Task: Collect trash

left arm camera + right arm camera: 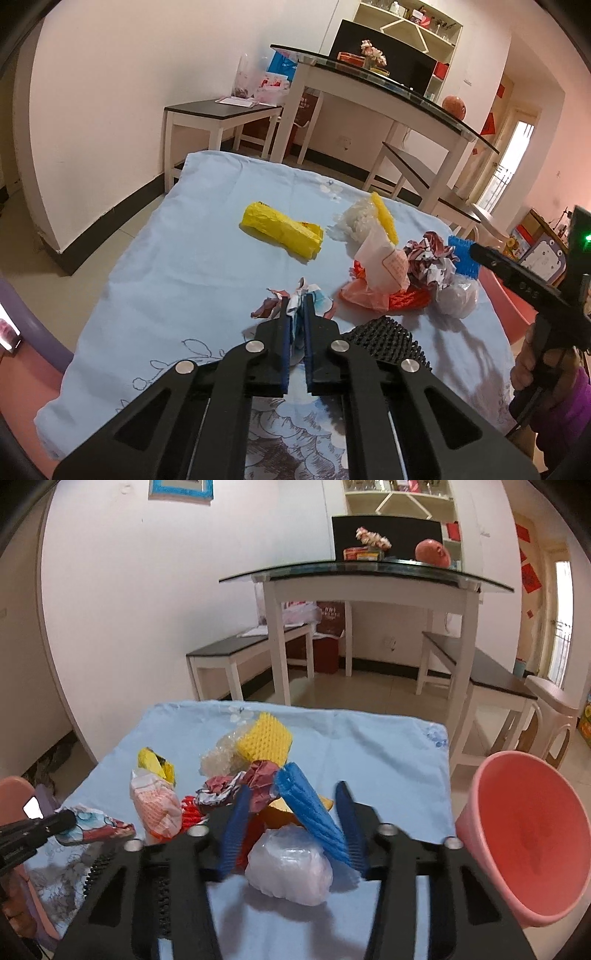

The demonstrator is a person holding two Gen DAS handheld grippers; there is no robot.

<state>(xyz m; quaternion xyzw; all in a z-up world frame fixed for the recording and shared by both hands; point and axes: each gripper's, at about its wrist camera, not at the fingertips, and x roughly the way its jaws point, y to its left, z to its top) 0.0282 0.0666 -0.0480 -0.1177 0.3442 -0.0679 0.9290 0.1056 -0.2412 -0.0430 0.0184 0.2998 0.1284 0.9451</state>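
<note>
Left claw [297,314] clamped on crumpled printed paper [295,301] on the blue-clothed bench [184,266]. Right claw [291,805] partly open, straddling blue foam net [310,812] and clear plastic wad [290,871]; contact unclear.

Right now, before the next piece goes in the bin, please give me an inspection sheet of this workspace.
Surface: table with light blue cloth.
Job's things: yellow bag, crumpled paper, blue foam net, clear plastic bag, pink bin.
Clutter: black mesh near the table edge.
Grippers: left gripper shut on crumpled paper; right gripper open around the foam net and plastic bag.
Cables: nothing seen.
Surroundings: glass-topped table, benches, shelves.
</note>
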